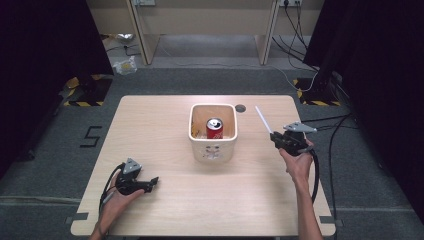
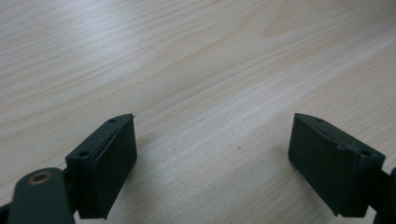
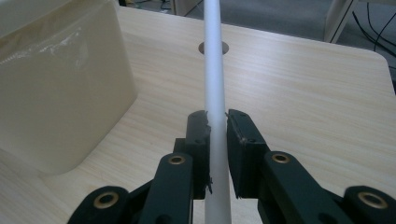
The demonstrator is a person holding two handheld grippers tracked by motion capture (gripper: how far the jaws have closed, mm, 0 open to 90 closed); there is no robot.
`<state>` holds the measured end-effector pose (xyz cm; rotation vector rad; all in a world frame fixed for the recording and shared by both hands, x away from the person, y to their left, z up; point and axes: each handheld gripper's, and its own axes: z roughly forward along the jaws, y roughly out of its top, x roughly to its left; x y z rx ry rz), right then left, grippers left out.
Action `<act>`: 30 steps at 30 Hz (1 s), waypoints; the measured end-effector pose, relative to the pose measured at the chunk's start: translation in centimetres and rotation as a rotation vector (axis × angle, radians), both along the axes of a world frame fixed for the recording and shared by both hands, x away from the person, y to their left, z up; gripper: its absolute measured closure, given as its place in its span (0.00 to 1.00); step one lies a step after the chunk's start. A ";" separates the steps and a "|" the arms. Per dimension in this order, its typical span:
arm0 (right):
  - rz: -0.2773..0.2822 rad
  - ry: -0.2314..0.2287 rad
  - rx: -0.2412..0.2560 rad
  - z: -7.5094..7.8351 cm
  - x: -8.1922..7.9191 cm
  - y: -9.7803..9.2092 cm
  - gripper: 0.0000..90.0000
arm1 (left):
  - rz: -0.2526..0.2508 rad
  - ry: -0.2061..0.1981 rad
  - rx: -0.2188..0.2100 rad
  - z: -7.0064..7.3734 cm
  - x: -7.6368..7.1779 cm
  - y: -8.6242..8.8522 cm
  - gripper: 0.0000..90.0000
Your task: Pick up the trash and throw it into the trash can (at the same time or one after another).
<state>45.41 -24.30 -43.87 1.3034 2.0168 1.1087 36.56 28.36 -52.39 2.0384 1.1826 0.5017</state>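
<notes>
My right gripper [image 3: 217, 126] is pinching a white straw [image 3: 214, 79], the two black jaws pressed against its sides with the straw running up between them and past their tips. From above, that right gripper [image 1: 292, 141] sits to the right of the cream bin [image 1: 213, 150], apart from it, and the straw [image 1: 263, 119] slants up and away from the jaws toward the bin's far right corner without touching it. In the right gripper view the bin's wall [image 3: 65, 93] stands to the left of the straw, with a strip of bare wood between them.

The bin sits at the middle of the table [image 1: 200, 200], nearer the far edge than the near one. Inside it a red can [image 1: 214, 128] stands upright, its silver top facing up. Just beyond the bin's far right corner is a small round hole [image 1: 240, 108] in the tabletop.

My left gripper [image 1: 145, 185] is spread wide, its jaws well apart and holding nothing. It lies low over the wood, well to the near left of the bin, close to the table's near left edge. In its own view the left gripper [image 2: 212, 154] has plain wood grain between and ahead of the jaws. Between it and the bin lies a broad open stretch of tabletop. To the right of the bin, the table's right edge runs close beside my right hand [image 1: 298, 162].
</notes>
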 end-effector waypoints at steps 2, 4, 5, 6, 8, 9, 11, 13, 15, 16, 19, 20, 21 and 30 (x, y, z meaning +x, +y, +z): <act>0.001 -0.003 0.002 0.1 0.0 0.0 0.88 | 0.000 0.000 0.000 0.0 0.0 0.0 0.16; 0.005 -0.007 0.000 0.2 0.0 0.1 0.88 | 0.000 0.000 0.000 0.0 0.0 0.0 0.16; 0.004 -0.008 0.001 0.3 -0.1 0.1 0.88 | 0.000 0.000 0.000 0.0 0.0 0.0 0.16; 0.004 -0.008 0.001 0.3 -0.1 0.1 0.88 | 0.000 0.000 0.000 0.0 0.0 0.0 0.16; 0.011 -0.021 0.005 0.7 -0.2 0.3 0.88 | 0.000 0.000 0.000 0.0 0.0 0.0 0.16; 0.015 -0.024 0.002 0.9 -0.3 0.4 0.88 | 0.000 0.000 0.000 0.0 0.0 0.0 0.16; 0.021 -0.033 0.004 1.1 -0.4 0.6 0.88 | 0.000 0.000 0.000 0.0 0.0 0.0 0.16; 0.027 -0.037 0.008 1.3 -0.4 0.7 0.88 | 0.000 0.000 0.000 0.0 0.0 0.0 0.16; 0.028 -0.041 0.008 1.3 -0.4 0.8 0.88 | 0.000 0.000 0.000 0.0 0.0 0.0 0.16; 0.029 -0.042 0.010 1.4 -0.4 0.8 0.88 | 0.000 0.000 0.000 0.0 0.0 0.0 0.16; 0.034 -0.050 0.008 1.6 -0.5 1.0 0.88 | 0.000 0.000 0.000 0.0 0.0 0.0 0.16; 0.038 -0.053 0.010 1.7 -0.5 1.0 0.88 | 0.000 0.000 0.000 0.0 0.0 0.0 0.16; 0.039 -0.057 0.009 1.8 -0.6 1.1 0.88 | 0.000 0.000 0.000 0.0 0.0 0.0 0.16; 0.067 -0.083 0.015 2.9 -1.0 2.0 0.88 | 0.000 0.000 0.000 0.0 0.0 0.0 0.16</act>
